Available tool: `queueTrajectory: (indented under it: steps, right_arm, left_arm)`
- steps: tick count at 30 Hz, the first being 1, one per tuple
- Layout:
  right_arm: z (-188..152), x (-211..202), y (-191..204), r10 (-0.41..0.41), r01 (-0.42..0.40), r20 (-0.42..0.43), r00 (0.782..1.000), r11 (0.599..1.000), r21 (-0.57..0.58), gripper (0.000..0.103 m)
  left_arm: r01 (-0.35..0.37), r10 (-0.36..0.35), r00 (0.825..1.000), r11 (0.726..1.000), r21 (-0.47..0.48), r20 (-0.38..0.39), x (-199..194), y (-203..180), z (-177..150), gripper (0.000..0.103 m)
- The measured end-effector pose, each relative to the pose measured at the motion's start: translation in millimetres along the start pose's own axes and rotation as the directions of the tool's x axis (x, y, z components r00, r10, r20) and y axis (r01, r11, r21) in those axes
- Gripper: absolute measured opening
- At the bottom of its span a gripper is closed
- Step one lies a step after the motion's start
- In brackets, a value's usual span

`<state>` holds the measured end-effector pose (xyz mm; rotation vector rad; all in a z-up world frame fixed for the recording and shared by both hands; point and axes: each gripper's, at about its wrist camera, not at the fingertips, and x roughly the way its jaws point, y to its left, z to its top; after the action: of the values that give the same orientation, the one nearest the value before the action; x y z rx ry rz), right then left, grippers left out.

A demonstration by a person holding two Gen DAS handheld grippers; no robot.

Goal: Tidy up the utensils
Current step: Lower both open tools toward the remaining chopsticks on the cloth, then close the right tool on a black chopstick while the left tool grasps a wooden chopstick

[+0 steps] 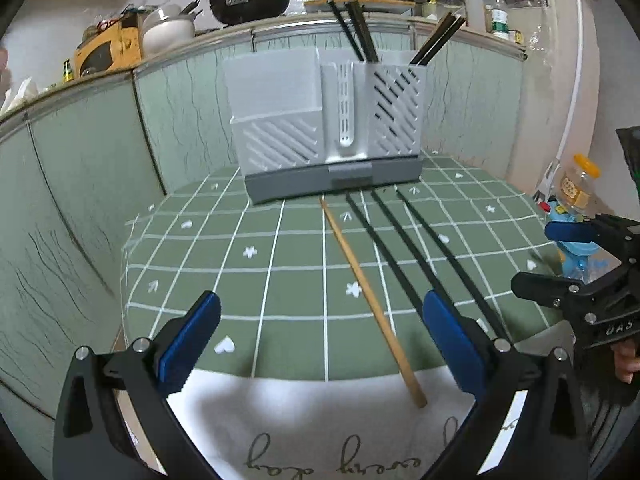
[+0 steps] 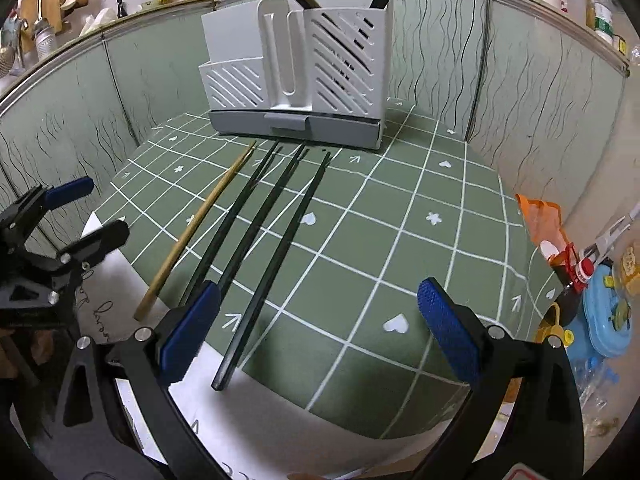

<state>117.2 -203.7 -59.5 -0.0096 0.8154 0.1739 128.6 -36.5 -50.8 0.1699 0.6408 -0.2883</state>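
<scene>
Currently both handheld grippers hover wide apart and hold nothing, above the near edge of a table covered by a green checked cloth (image 1: 280,248) printed with white hearts, flowers and arrows. Seen from the left wrist, the left gripper (image 1: 320,344) frames a wooden chopstick (image 1: 370,296) that runs from 12 o'clock, near the holder, down toward 5 o'clock, its thick end overhanging the cloth edge. Just to its right lie three black chopsticks (image 1: 384,240), roughly parallel. A white slatted utensil holder (image 1: 320,120) on a grey base stands at 12 o'clock at the far side of the table; its right-hand compartment already has several black chopsticks standing in it. From the right wrist, the right gripper (image 2: 320,332) sits with its left finger just beside the nearest black chopstick, while the holder (image 2: 300,64) stands at 12 o'clock and the wooden chopstick (image 2: 200,224) lies toward 10 o'clock. The likely step is picking up one chopstick: lowering the fingers to either side of a single stick near its thick end, closing squarely across it, would help avoid dragging its neighbours. Cursive lettering on a white mat at 6 o'clock appears upside down, possibly "every day"; the other gripper's body shows "DAS", partly cut off.
</scene>
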Motion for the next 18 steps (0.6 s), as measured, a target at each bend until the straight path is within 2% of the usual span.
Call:
queueTrajectory:
  steps: [5,15,18]
  right_arm:
    - [-5.6,7.7,6.2,-0.031,0.031,0.014,0.999,0.999,0.006,0.092]
    - [-15.1,20.3,17.1,-0.072,0.072,0.021,0.997,0.997,0.014,0.078]
    - [-17.3,22.6,20.2,-0.085,0.085,0.031,0.996,0.996,0.014,0.071]
  left_arm:
    - [-0.022,0.02,0.999,0.999,-0.042,-0.031,9.4,1.4,-9.4,0.099]
    - [-0.065,0.059,0.996,0.994,-0.092,-0.061,22.2,-4.7,-16.8,0.099]
    - [-0.068,0.063,0.996,0.994,-0.088,-0.065,25.4,-9.7,-16.9,0.091]
